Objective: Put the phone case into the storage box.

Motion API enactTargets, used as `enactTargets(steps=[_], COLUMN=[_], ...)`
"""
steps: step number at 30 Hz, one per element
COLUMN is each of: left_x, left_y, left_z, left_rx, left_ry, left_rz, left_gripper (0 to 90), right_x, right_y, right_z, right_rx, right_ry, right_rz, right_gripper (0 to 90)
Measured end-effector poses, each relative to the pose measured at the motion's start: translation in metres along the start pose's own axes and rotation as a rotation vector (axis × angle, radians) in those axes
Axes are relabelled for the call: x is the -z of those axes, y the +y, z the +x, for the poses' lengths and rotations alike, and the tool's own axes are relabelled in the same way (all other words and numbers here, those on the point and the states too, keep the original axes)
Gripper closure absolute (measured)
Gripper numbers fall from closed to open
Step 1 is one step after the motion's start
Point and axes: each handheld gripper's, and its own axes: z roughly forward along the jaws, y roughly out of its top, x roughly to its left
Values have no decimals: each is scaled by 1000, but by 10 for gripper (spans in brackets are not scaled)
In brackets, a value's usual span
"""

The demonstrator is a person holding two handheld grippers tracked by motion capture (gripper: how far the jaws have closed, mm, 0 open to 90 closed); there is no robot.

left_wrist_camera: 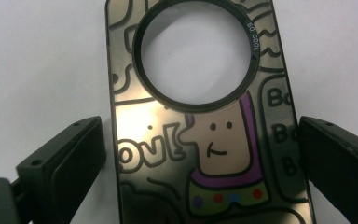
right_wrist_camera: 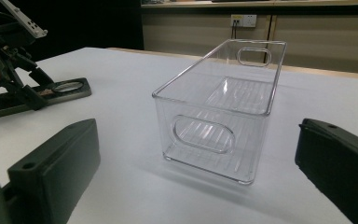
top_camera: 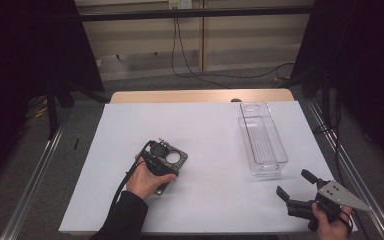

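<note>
Phone case (left_wrist_camera: 205, 140) flat on the desk (top_camera: 215, 150), well left of the clear bin (top_camera: 261, 140), left hand-held gripper (left_wrist_camera: 200, 163) wide open around both sides to grab it, right hand-held gripper (top_camera: 296, 186) open, waiting near the bin.

The left gripper (top_camera: 159, 159) is black, with a dark cable running from it toward 7 o'clock along a black sleeve (top_camera: 125, 215). In its own view, each thick black jaw has a small screw hole near the tip. The right gripper (top_camera: 296, 185) is black too, topped by a grey three-cornered plate (top_camera: 341, 194) dotted with small holes, at 4 o'clock on the table.
</note>
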Motion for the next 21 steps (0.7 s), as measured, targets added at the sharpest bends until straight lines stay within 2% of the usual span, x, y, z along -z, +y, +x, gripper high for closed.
enactTargets(steps=[3, 10, 21], left_x=[2, 3, 5], left_y=[0, -1, -2], left_z=[0, 1, 4], left_rx=[-7, -3, -25], left_ry=[1, -8, -15], left_rz=[-3, -11, -28], left_gripper=[89, 103, 123], right_x=[0, 0, 0], right_y=[0, 0, 0], right_z=[0, 0, 0], right_rx=[1, 1, 4], right_ry=[0, 2, 0], right_rz=[1, 5, 2], right_gripper=[0, 0, 0])
